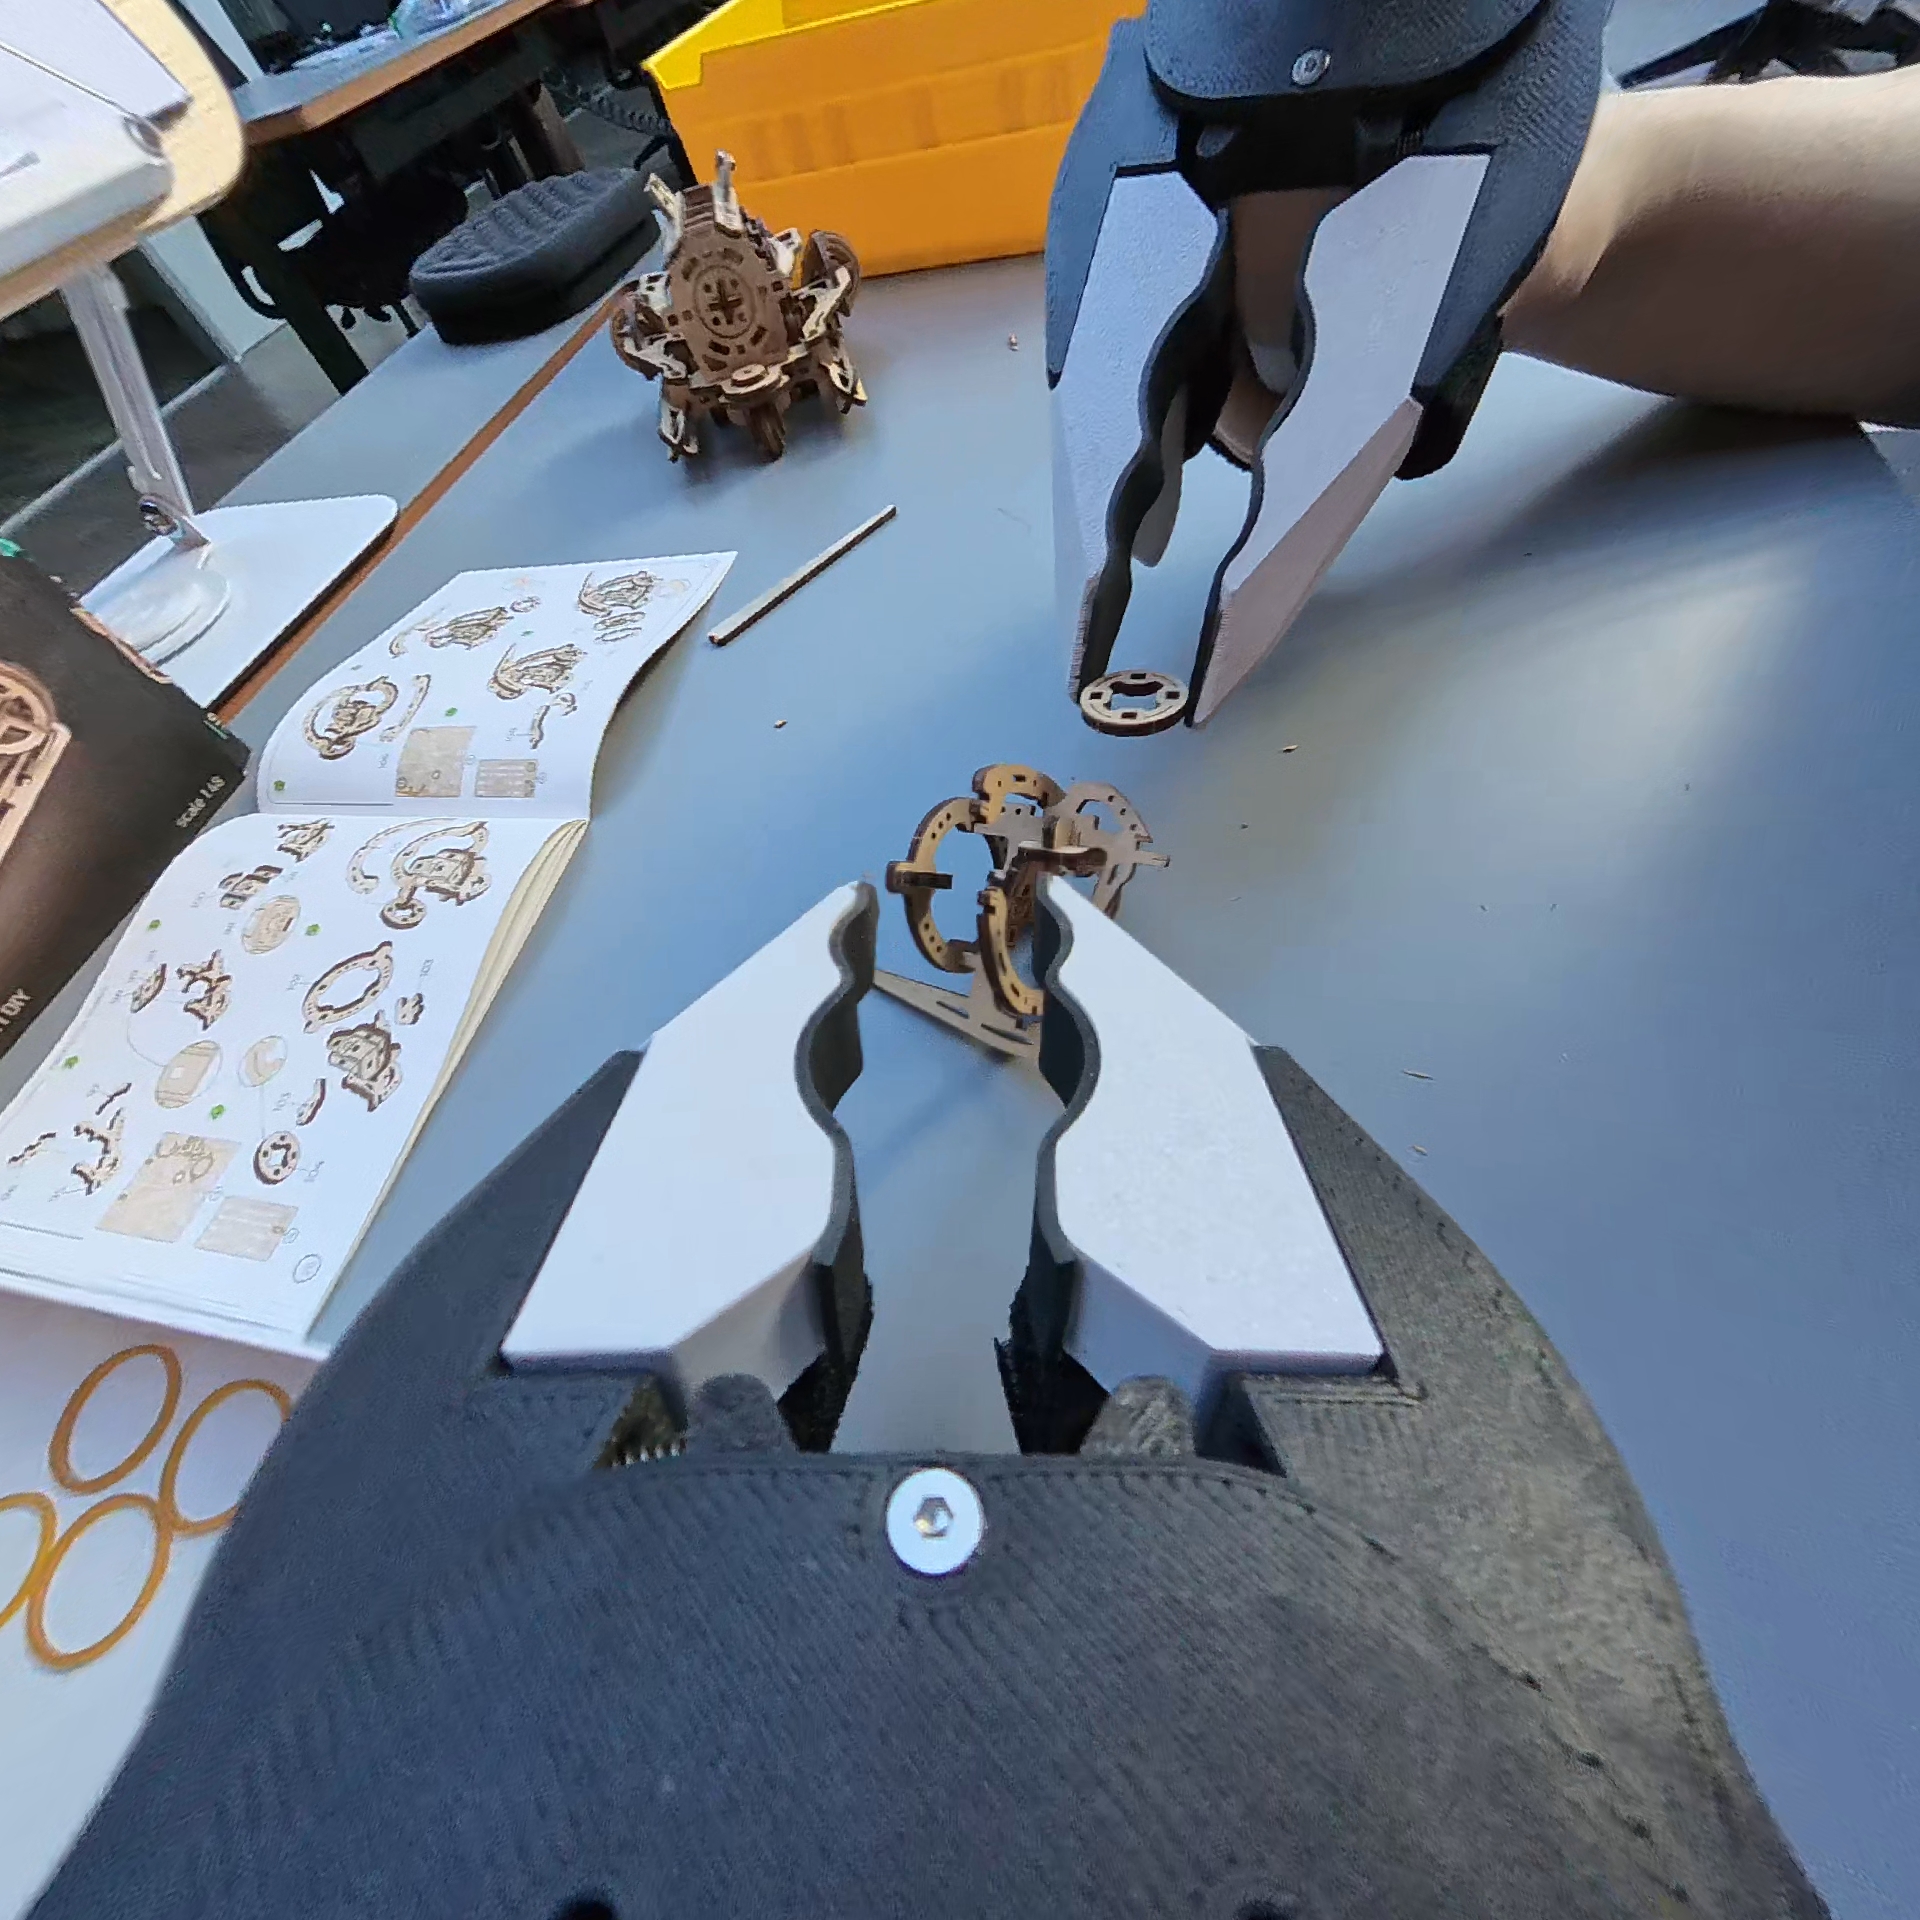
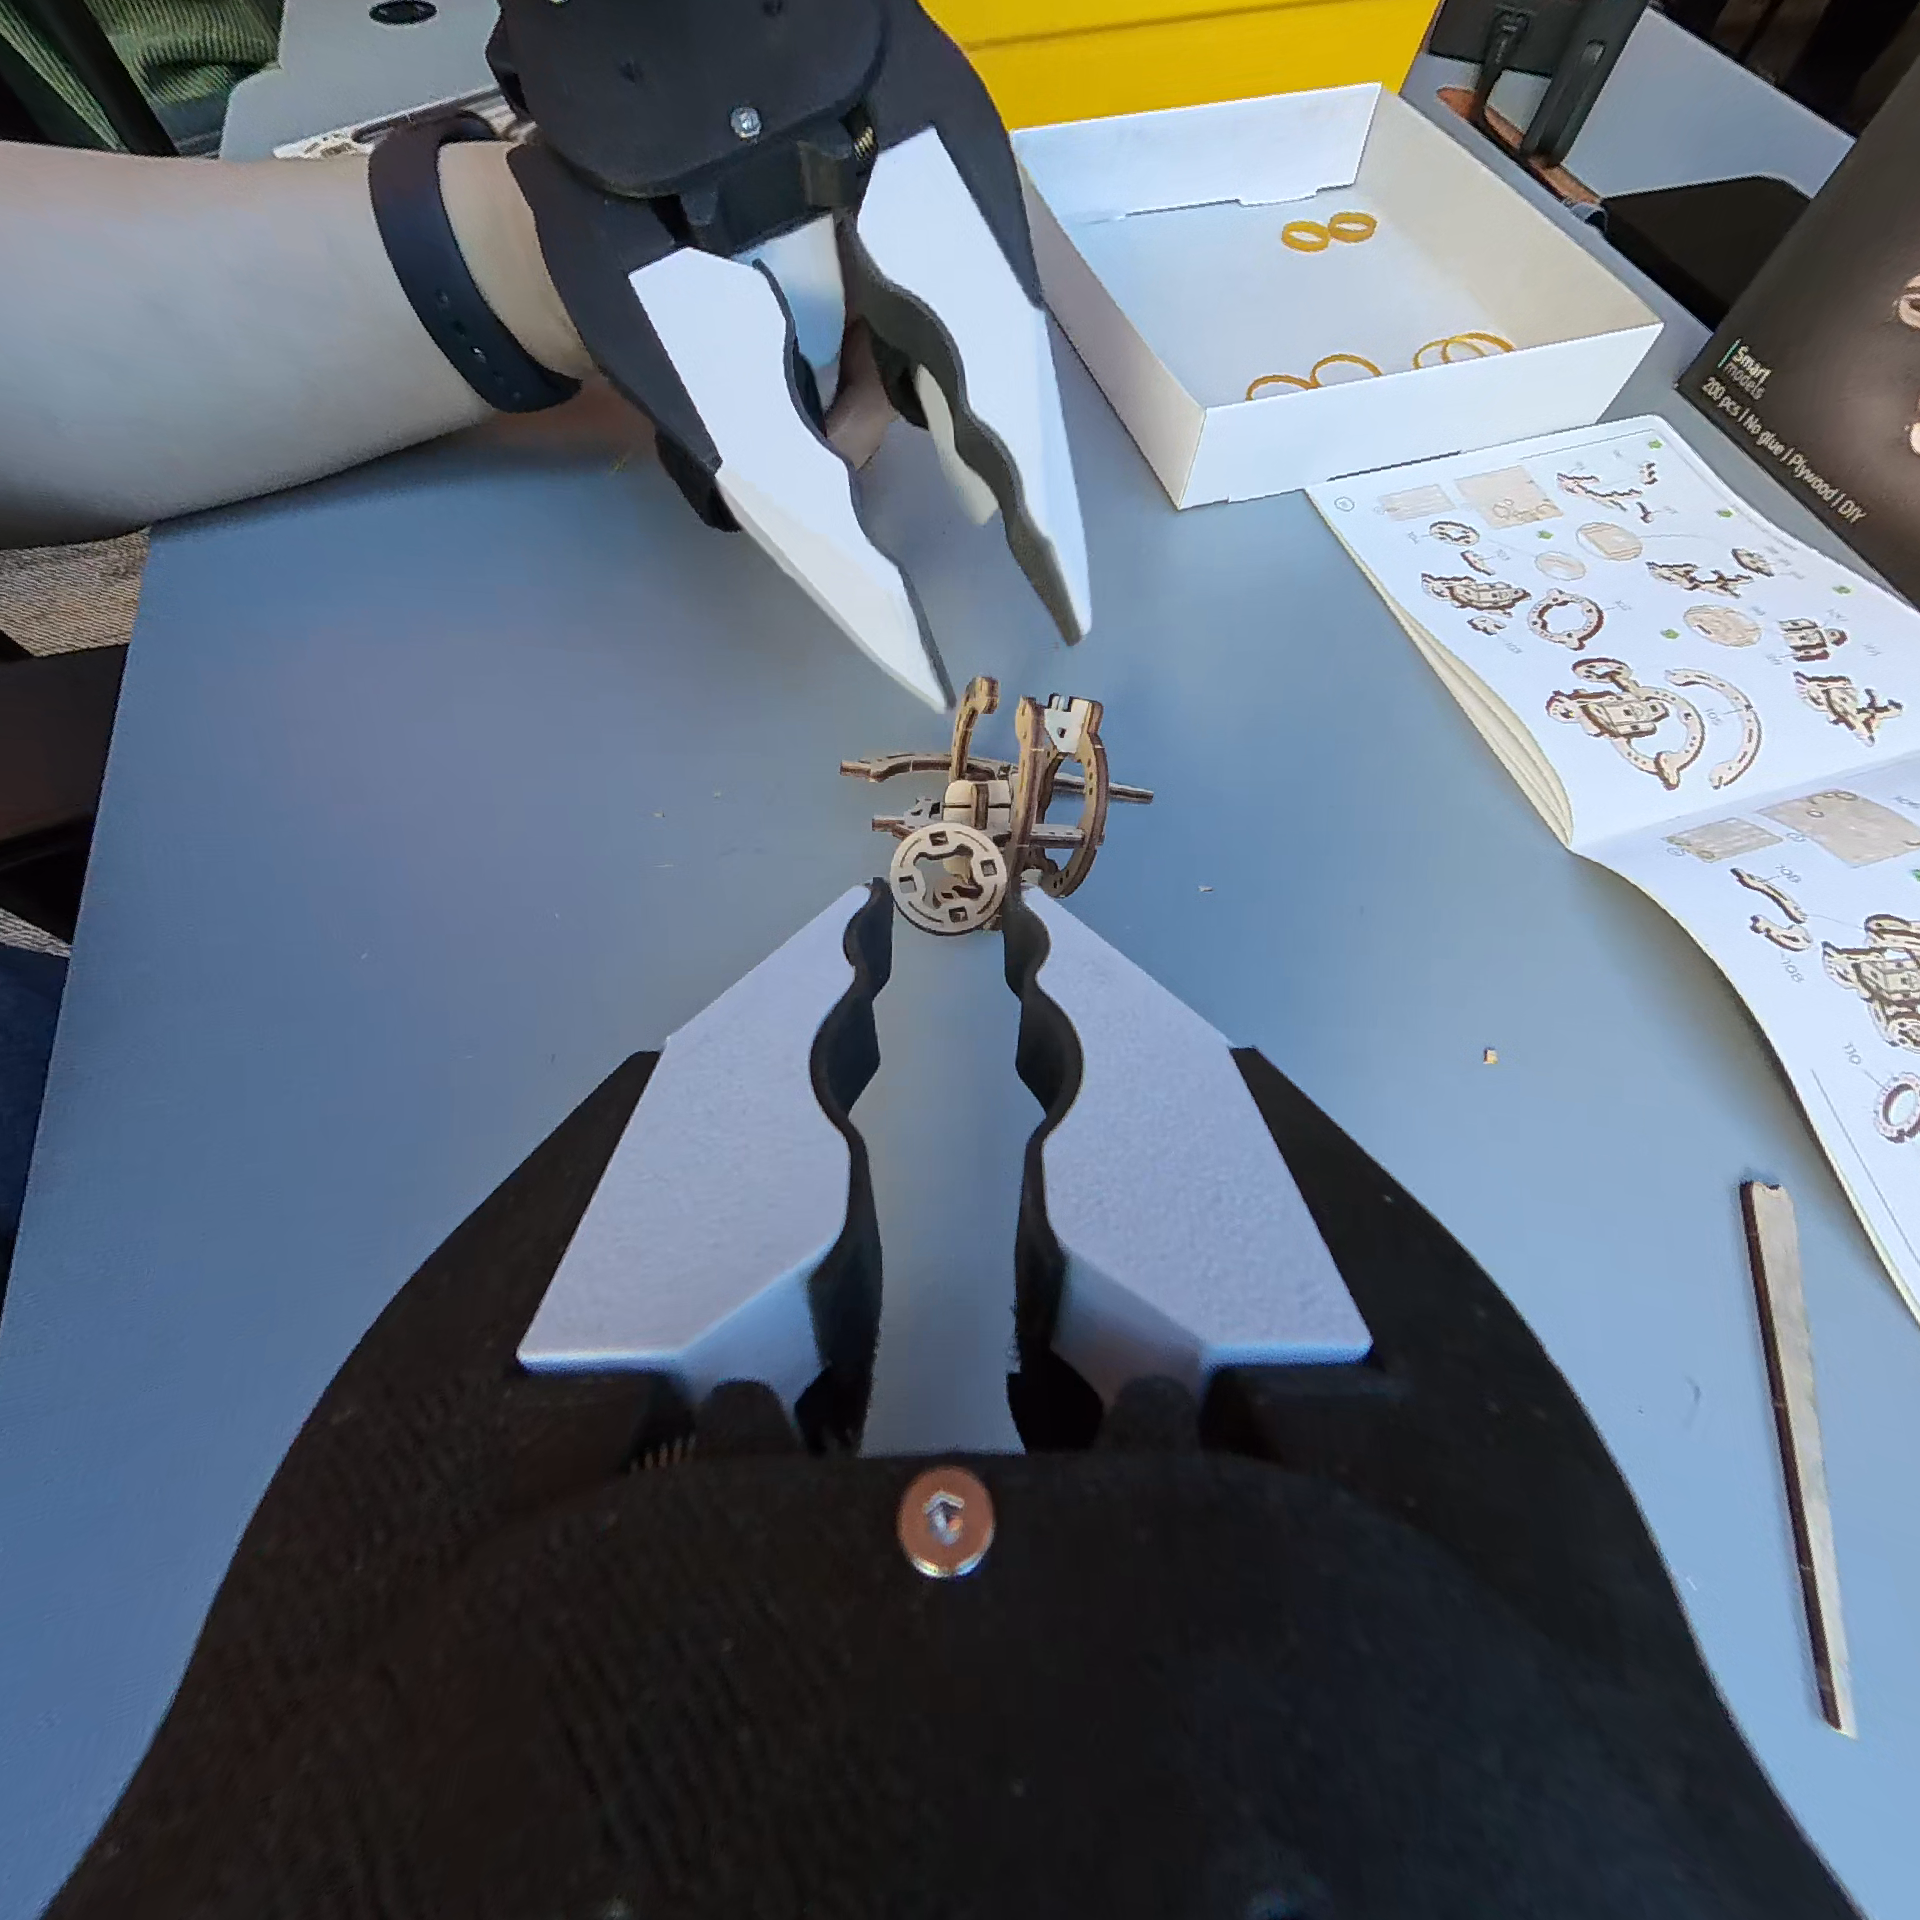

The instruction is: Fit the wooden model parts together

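A small, partly built wooden assembly (image 1: 1023, 883) of curved slotted pieces stands on the grey table (image 1: 1507, 987); it also shows in the right wrist view (image 2: 1023, 790). My left gripper (image 1: 956, 904) is open, its tips on either side of the assembly's near end without clamping it; in the right wrist view it (image 2: 1008, 660) hangs just behind the assembly. My right gripper (image 2: 948, 902) is shut on a small round wooden disc (image 2: 948, 881) with a cut-out centre, held upright just in front of the assembly. In the left wrist view, the gripper (image 1: 1138, 694) and the disc (image 1: 1132, 704) are just beyond the assembly.
An open instruction booklet (image 1: 312, 987) lies left of the assembly. A thin wooden stick (image 1: 800, 577) lies beyond it. A finished wooden model (image 1: 738, 312) and a yellow bin (image 1: 894, 135) stand at the back. A white box (image 2: 1538, 343) holds rubber bands. My hands' fingertips stand some 5 cm from each other. The thin wooden stick (image 1: 800, 577) is about equally far from each gripper, around 20 cm. The right camera catches it too, in the right wrist view (image 2: 1800, 1412).
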Available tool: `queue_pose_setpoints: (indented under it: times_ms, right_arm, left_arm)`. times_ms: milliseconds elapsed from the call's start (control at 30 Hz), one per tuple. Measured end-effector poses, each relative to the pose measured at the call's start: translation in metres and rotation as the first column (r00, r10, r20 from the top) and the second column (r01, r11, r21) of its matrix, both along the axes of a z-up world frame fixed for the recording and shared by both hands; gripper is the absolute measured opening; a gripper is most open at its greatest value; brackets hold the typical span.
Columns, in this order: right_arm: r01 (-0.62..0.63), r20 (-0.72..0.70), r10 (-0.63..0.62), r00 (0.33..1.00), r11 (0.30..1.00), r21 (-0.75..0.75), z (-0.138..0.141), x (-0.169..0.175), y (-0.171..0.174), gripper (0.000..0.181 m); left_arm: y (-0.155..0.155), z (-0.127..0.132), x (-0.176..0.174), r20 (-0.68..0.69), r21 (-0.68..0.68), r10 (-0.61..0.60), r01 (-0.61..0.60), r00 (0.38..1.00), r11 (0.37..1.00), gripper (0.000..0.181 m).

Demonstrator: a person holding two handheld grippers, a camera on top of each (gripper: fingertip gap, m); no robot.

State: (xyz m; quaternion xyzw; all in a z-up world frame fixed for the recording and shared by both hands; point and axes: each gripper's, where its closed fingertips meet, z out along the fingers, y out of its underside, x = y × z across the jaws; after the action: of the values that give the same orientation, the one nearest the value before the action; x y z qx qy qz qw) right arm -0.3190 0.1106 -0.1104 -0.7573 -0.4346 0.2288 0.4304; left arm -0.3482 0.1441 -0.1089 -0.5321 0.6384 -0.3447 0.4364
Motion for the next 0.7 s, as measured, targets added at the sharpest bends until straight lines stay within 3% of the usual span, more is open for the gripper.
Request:
queue_pose_setpoints:
  times_ms: [167,367,700]
  right_arm:
    - [0.004,0.002,-0.004,1.0,1.0,0.005,-0.002,0.002,0.003,0.02]
    - [0.01,0.009,-0.01,1.0,1.0,-0.011,-0.007,0.007,0.006,0.02]
    - [-0.016,-0.037,0.017,0.999,1.0,0.02,0.008,0.017,0.004,0.02]
  left_arm:
    - [0.001,-0.011,-0.006,-0.058,-0.06,-0.018,0.015,0.998,0.998,0.023]
    - [-0.003,-0.014,-0.003,-0.073,-0.002,-0.04,0.04,0.996,0.999,0.003]
    - [-0.014,0.0,0.011,-0.096,0.102,-0.046,0.056,0.994,0.993,0.005]
